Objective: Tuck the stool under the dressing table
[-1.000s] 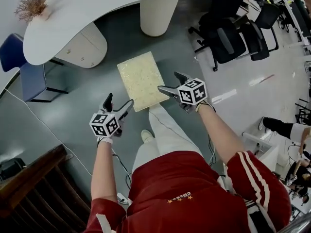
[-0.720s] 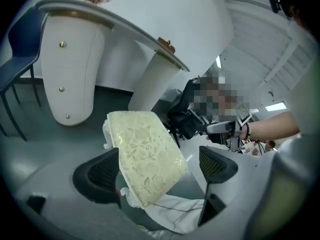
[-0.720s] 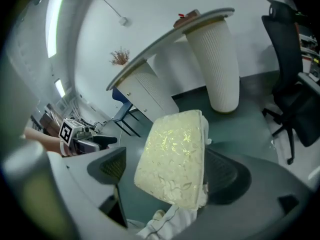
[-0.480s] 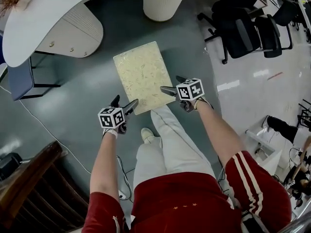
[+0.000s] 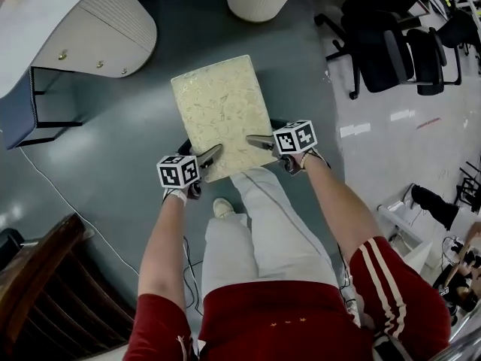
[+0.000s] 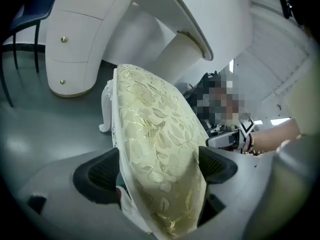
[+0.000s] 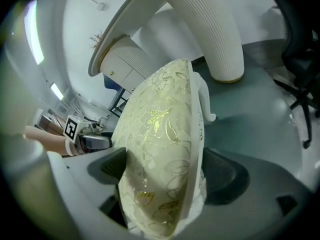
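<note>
Left gripper [image 5: 199, 150] and right gripper [image 5: 264, 131] both clamp the stool's [image 5: 222, 107] near edge, jaws spread wide. Bare floor [image 5: 199, 32] ahead, probably right up to the dressing table [image 5: 98, 25].

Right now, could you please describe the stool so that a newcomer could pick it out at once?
Find the white dressing table at the head view's top; the stool is just below it, over the grey floor. Unlike the black office chairs to its right, it has a rectangular cream seat patterned with gold leaves.

Stool [image 5: 222, 107] before dressing table [image 5: 90, 28], left gripper [image 5: 199, 153], right gripper [image 5: 265, 134] at near corners
</note>
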{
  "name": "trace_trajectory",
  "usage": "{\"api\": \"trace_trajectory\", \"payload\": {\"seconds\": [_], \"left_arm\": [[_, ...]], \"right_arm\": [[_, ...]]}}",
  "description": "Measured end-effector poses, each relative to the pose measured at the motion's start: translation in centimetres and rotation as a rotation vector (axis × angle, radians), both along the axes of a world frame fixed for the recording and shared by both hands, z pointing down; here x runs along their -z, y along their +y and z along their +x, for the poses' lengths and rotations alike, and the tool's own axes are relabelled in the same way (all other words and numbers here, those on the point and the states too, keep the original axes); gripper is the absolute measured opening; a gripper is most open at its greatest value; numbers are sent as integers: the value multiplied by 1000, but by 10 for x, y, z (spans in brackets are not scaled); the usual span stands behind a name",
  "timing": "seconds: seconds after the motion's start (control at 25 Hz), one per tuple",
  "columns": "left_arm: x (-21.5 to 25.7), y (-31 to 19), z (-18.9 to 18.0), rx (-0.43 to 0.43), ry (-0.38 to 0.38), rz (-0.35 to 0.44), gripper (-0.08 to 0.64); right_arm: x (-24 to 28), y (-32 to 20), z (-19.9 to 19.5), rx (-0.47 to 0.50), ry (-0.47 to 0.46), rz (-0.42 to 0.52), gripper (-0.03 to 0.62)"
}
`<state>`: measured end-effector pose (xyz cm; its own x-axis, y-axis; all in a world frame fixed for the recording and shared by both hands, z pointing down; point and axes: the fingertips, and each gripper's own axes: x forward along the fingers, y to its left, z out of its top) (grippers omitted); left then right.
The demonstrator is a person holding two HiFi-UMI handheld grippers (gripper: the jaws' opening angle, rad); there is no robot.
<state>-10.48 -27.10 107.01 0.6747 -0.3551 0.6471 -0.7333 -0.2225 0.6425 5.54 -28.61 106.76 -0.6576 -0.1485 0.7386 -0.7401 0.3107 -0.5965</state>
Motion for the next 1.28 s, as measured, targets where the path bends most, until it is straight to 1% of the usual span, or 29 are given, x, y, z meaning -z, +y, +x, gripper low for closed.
{"api": "trace_trajectory", "payload": {"seconds": [0.04, 0.08, 0.2, 0.32, 0.44, 0.6, 0.72, 0.88, 1.04, 1.12, 1.2, 1.28], "left_arm": [[-1, -4, -1, 10, -9, -8, 476], [-2, -5, -2, 16, -23, -16, 463], [-3, -7, -3, 24, -61, -33, 443], [-4, -17, -8, 34, -80, -35, 439], [-2, -42, -15, 45, -94, -26, 437], [1, -87, -28, 57, -125, 12, 428], [2, -117, -34, 49, -124, 20, 430], [4, -152, -40, 82, -105, 50, 437], [6, -163, -40, 92, -84, 80, 466], [8, -158, -39, 71, -90, 91, 468], [11, -144, -35, 7, -108, 99, 483], [11, -123, -30, -69, -125, 99, 489]], "right_arm": [[1, -1, -2, 8, -8, -6, 454], [1, -1, -2, 14, -6, -8, 443], [2, -4, -1, 15, 22, -5, 428], [2, -13, -4, 16, 41, 14, 417], [4, -38, -10, -2, 46, 34, 411], [5, -83, -21, -27, 32, 53, 407], [4, -112, -26, -43, 20, 73, 407], [8, -148, -33, -51, 5, 107, 409], [11, -161, -37, -44, -17, 135, 426], [13, -159, -35, -51, -12, 155, 435], [16, -153, -34, -41, 0, 177, 451], [18, -140, -35, 11, 19, 197, 473]]}}
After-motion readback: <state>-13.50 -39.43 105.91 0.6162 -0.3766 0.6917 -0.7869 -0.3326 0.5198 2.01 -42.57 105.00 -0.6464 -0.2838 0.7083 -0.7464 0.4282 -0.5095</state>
